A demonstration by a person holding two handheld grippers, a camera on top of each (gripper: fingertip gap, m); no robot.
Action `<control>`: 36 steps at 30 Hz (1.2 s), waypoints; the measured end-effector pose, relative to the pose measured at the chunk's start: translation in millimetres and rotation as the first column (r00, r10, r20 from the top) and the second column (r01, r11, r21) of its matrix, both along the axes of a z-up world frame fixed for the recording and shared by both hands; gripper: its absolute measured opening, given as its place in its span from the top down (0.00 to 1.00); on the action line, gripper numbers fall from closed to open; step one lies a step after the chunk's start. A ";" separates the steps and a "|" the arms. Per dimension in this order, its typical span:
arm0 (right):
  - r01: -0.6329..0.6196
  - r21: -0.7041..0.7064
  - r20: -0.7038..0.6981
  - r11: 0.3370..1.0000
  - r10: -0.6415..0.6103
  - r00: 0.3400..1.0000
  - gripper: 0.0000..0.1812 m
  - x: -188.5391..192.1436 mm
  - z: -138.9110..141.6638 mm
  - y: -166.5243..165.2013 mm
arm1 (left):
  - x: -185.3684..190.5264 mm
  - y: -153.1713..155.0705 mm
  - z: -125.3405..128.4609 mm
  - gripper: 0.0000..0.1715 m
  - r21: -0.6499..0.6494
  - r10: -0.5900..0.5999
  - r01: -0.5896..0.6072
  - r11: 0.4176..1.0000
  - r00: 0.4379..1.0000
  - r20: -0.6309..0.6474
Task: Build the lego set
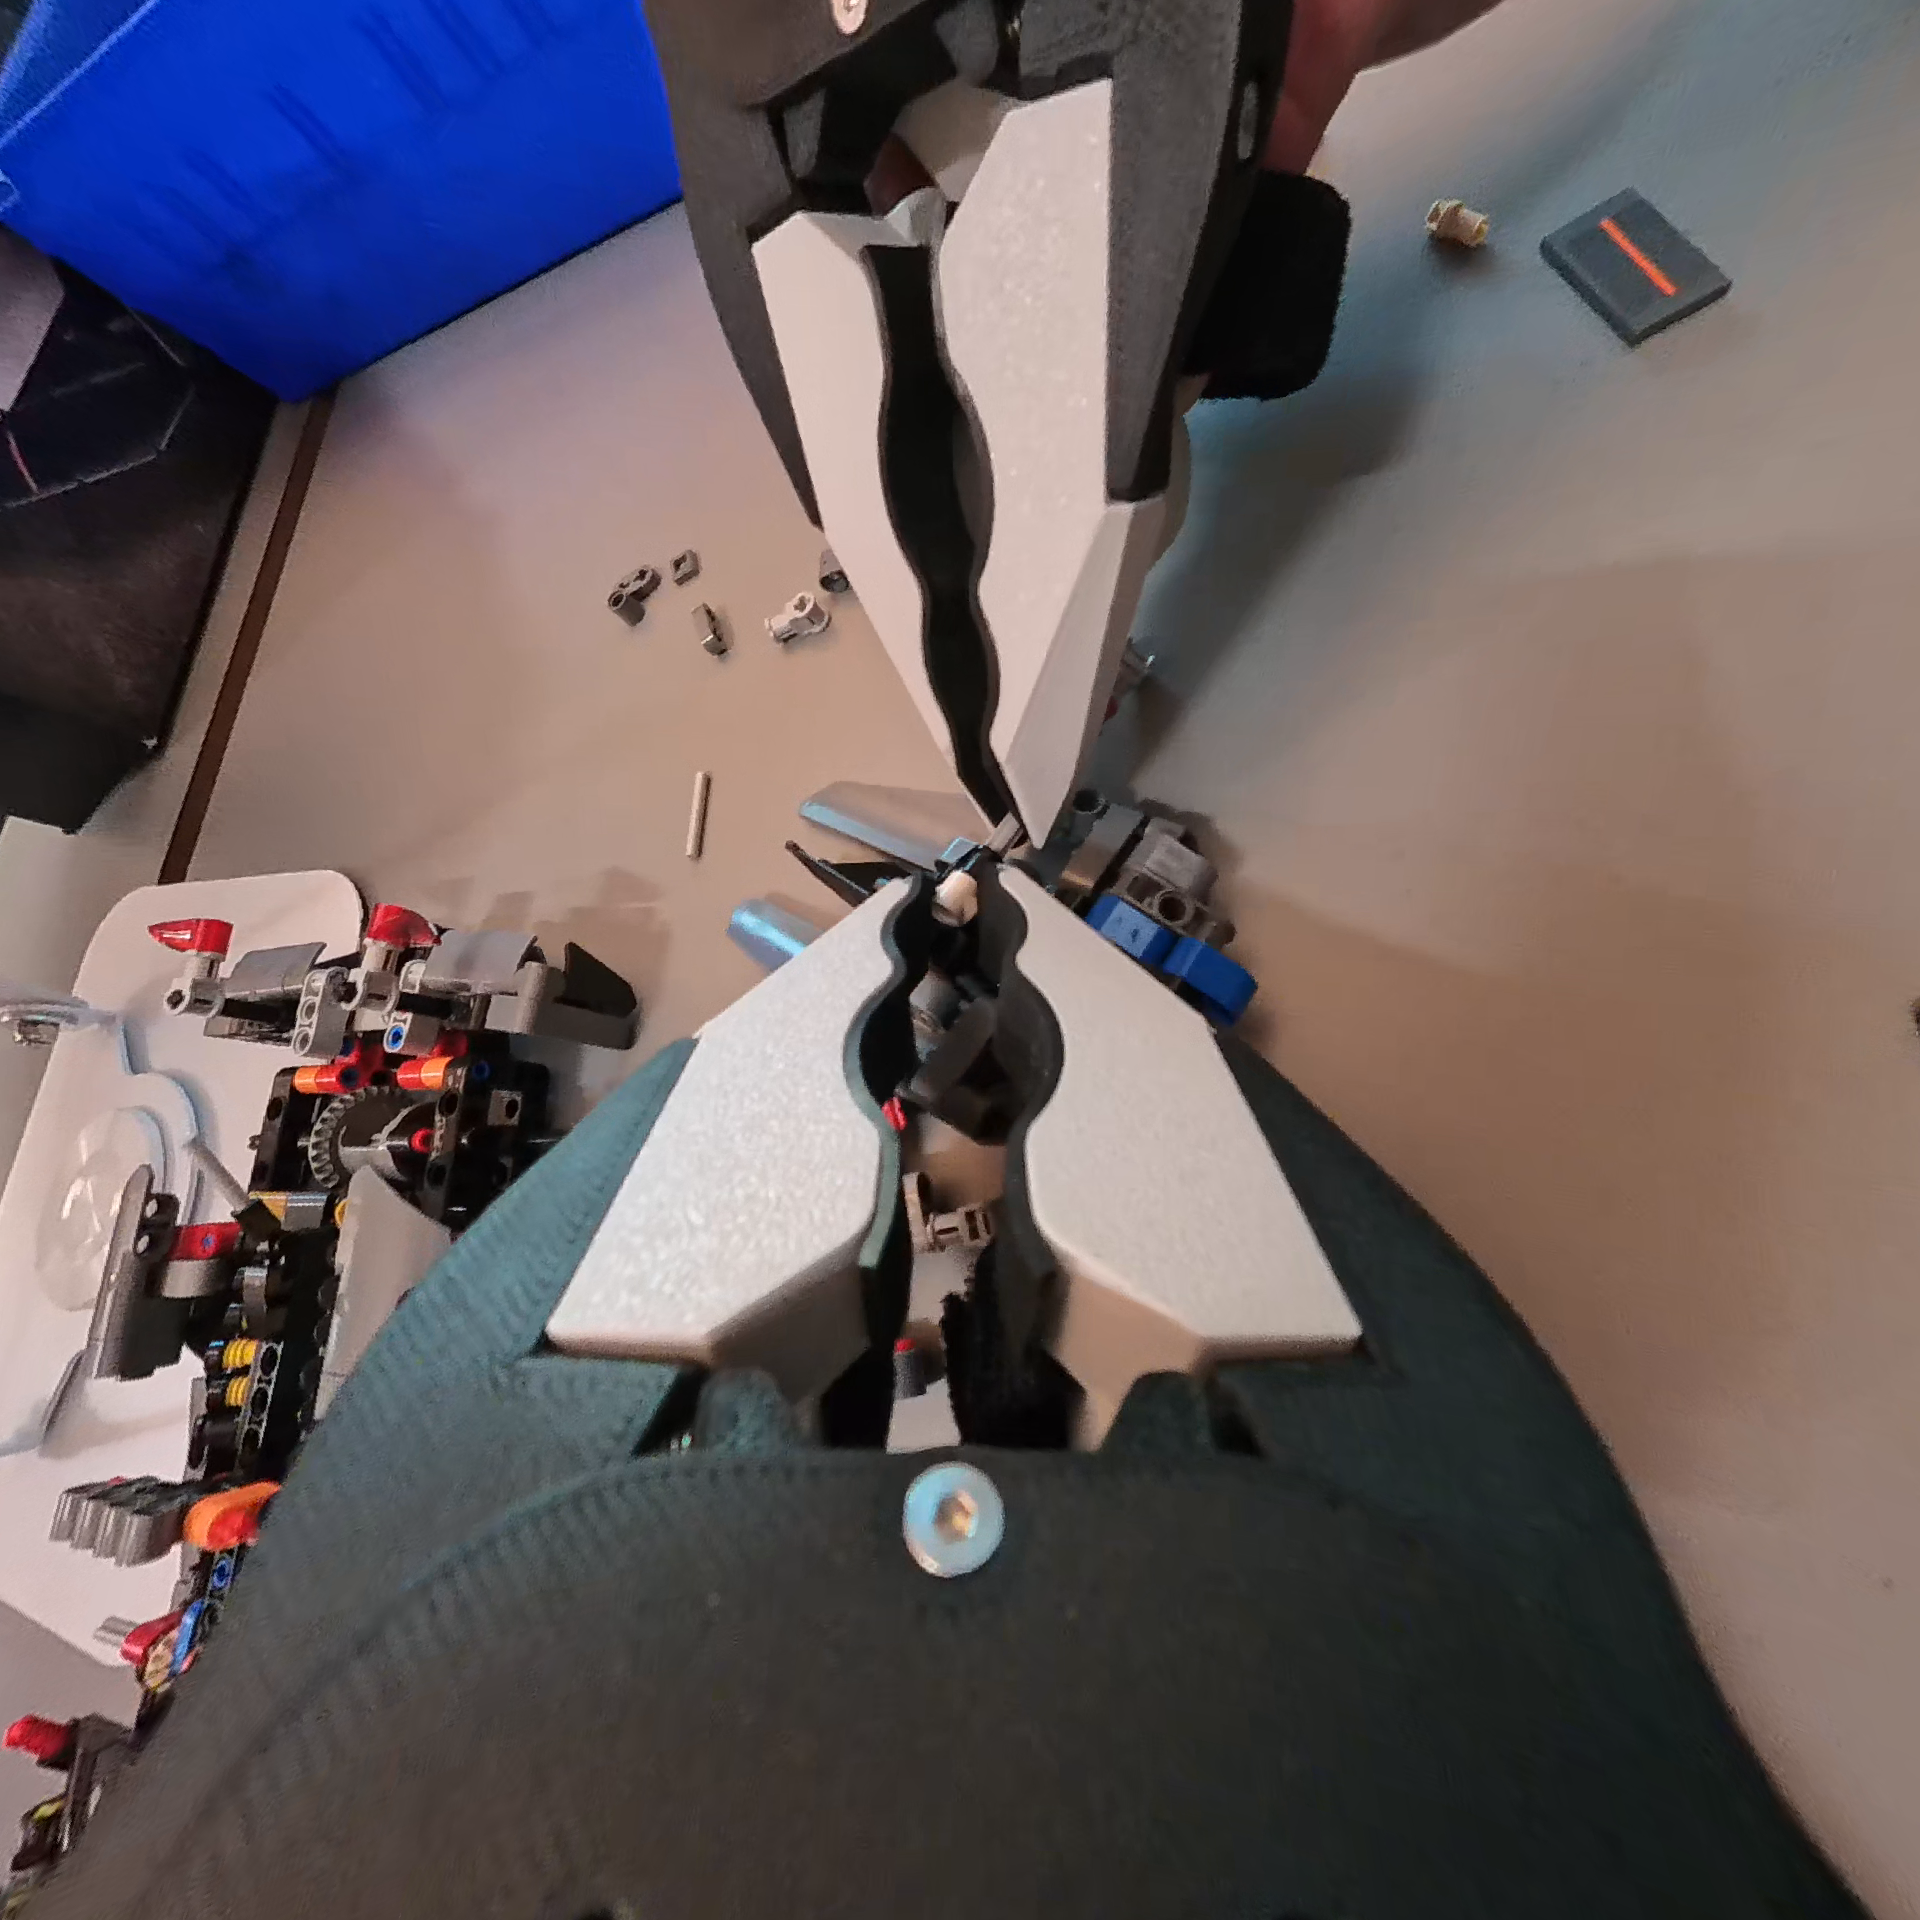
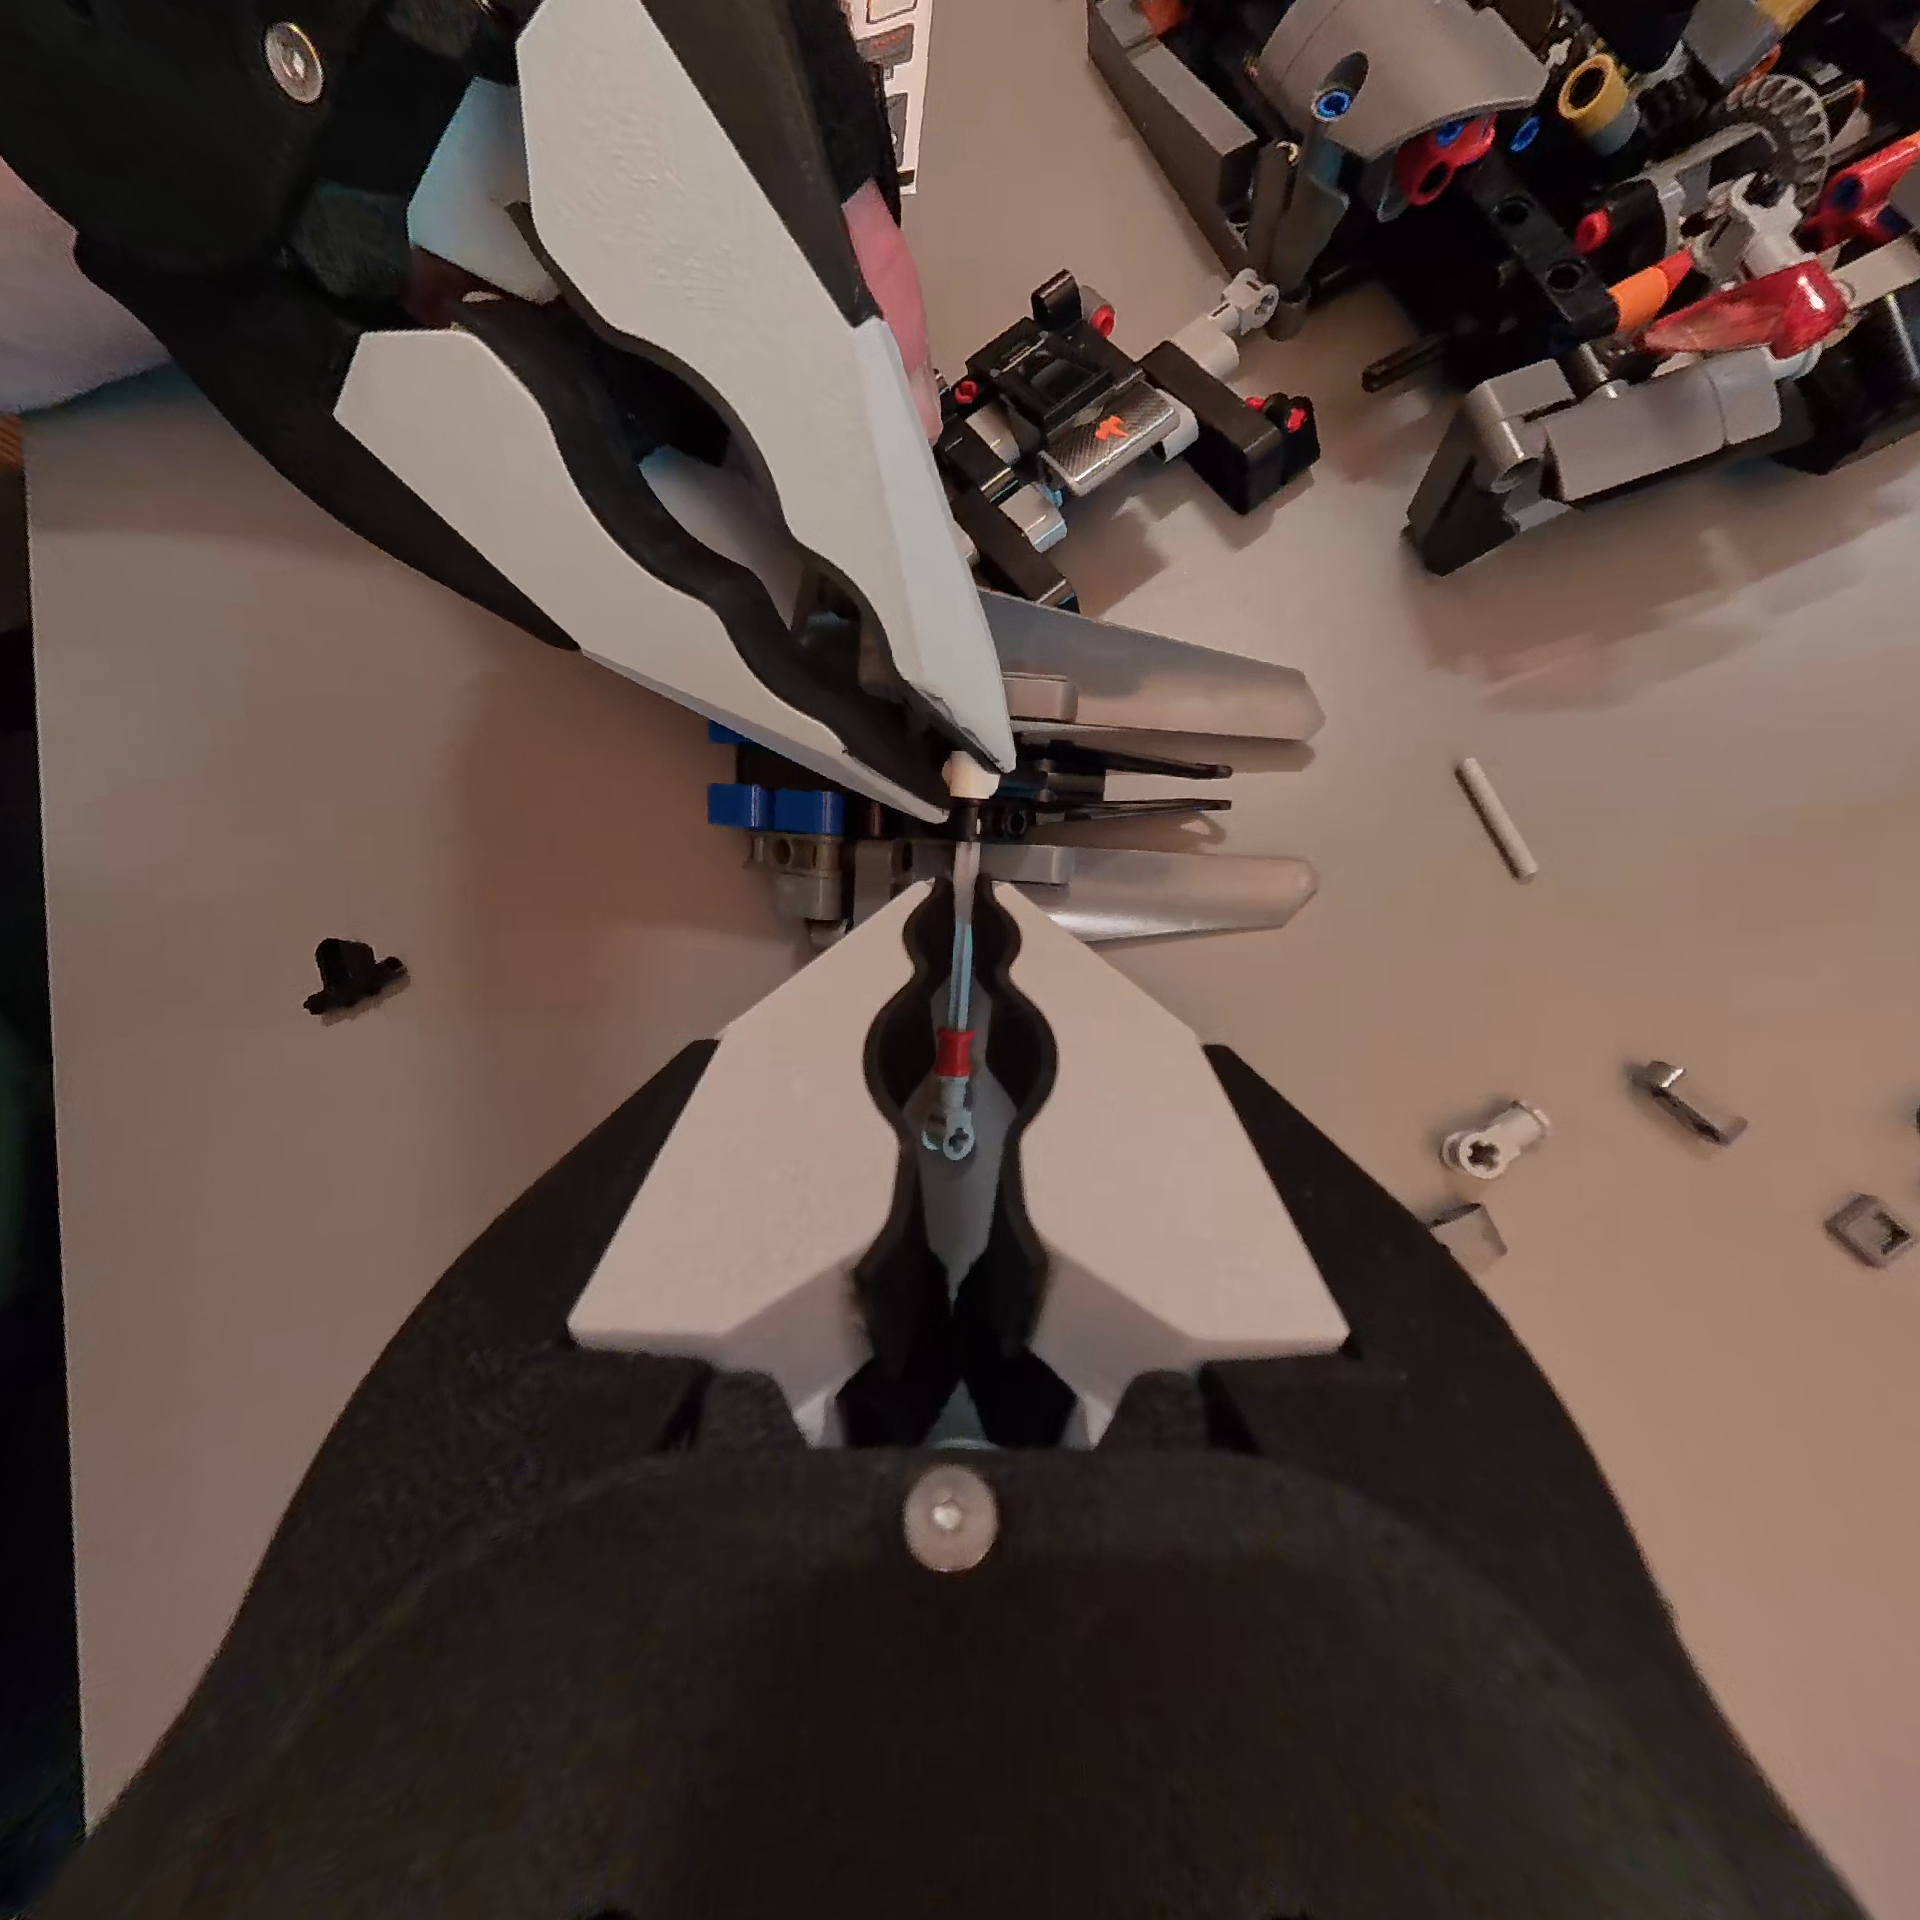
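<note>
On the grey table (image 2: pixel 1558 1558), a small white pin (image 2: pixel 964 777) is pinched in the left gripper (image 2: pixel 982 774), and a thin grey axle (image 2: pixel 961 935) is clamped in the right gripper's (image 2: pixel 961 894) narrow jaws.

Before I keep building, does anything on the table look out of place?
Mostly ordinary loose parts. One small black lego piece lies alone on the grey table, apart from the grey bits and the thin grey axle.

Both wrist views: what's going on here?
A person works two handheld grippers over a grey table. The left gripper is shut on a small black-and-grey Lego sub-assembly with a cream pin. The right gripper is shut on a thin grey axle with a red bush, its tip meeting that pin. A larger, partly built Lego model sits nearby.
</note>
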State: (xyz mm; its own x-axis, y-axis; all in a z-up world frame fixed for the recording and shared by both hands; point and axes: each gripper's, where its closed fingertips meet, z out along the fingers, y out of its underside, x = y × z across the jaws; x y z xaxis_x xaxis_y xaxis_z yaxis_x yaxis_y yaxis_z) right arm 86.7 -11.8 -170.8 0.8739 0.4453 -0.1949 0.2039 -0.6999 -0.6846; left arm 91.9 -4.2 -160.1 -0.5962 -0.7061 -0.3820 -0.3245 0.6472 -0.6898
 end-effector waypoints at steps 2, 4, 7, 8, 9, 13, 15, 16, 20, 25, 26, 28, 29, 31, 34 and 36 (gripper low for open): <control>-0.004 -0.003 -0.001 1.000 0.004 1.000 1.00 -0.2 0.2 0.7 | 0.0 0.3 0.0 0.96 -0.013 0.015 -0.014 1.000 1.000 0.007; -0.006 0.000 -0.006 1.000 0.006 1.000 1.00 -0.8 0.2 2.3 | 0.0 1.6 -0.3 0.96 0.000 0.019 -0.019 1.000 1.000 0.012; -0.006 0.004 -0.004 1.000 0.006 1.000 1.00 -1.1 0.1 3.1 | 0.0 2.0 -0.1 0.96 -0.039 0.027 -0.027 0.999 1.000 0.012; -0.007 0.005 -0.011 1.000 0.007 1.000 1.00 -1.1 0.2 3.0 | 0.0 1.9 0.0 0.96 -0.036 0.026 -0.026 0.999 1.000 0.010; -0.004 0.004 -0.028 1.000 0.004 1.000 1.00 -1.0 0.3 3.0 | 0.1 1.9 0.1 0.96 -0.046 0.029 -0.028 0.999 1.000 0.008; -0.010 0.011 -0.039 1.000 0.010 0.999 1.00 -2.2 0.5 1.8 | -2.6 0.9 1.2 0.96 -0.070 0.000 0.000 0.998 1.000 -0.010; -0.014 0.012 -0.053 1.000 0.014 0.998 1.00 -3.9 0.4 2.9 | -4.8 2.8 1.1 0.95 -0.077 -0.012 0.009 0.997 0.999 -0.041; -0.019 0.015 -0.041 1.000 0.019 0.999 1.00 -4.2 0.5 3.0 | -5.8 3.2 1.3 0.95 -0.080 -0.020 0.016 0.997 0.999 -0.051; -0.031 0.025 -0.021 0.999 0.031 0.999 1.00 -4.5 0.4 2.6 | -9.9 3.6 6.6 0.94 -0.096 -0.045 0.039 0.995 0.997 -0.062; -0.044 0.036 -0.007 0.998 0.044 0.999 1.00 -5.3 0.6 2.2 | -11.7 5.5 -2.1 0.95 -0.062 -0.052 0.045 0.997 0.992 -0.111; -0.043 0.037 -0.008 0.998 0.043 0.999 1.00 -5.5 0.6 2.4 | -11.5 6.4 -2.9 0.95 -0.049 -0.051 0.045 0.998 0.992 -0.114; -0.042 0.036 -0.010 0.998 0.042 0.999 1.00 -5.6 0.5 2.5 | -11.1 6.2 -2.5 0.96 -0.048 -0.048 0.043 0.998 0.993 -0.109; -0.040 0.034 -0.014 0.999 0.041 0.999 1.00 -6.0 0.5 2.7 | -11.2 6.4 -2.2 0.96 -0.050 -0.047 0.042 0.998 0.993 -0.108; -0.038 0.029 -0.014 0.999 0.039 0.999 0.99 -6.3 0.5 3.0 | -11.3 6.7 -1.5 0.96 -0.042 -0.048 0.044 0.998 0.994 -0.100; -0.032 0.021 -0.018 0.999 0.032 0.999 0.99 -6.1 0.3 2.9 | -11.1 5.9 0.2 0.97 -0.045 -0.053 0.049 0.998 0.995 -0.082; -0.032 0.024 -0.019 0.999 0.033 0.999 1.00 -5.9 0.2 3.2 | -11.4 4.9 3.0 0.97 -0.057 -0.056 0.052 0.997 0.996 -0.069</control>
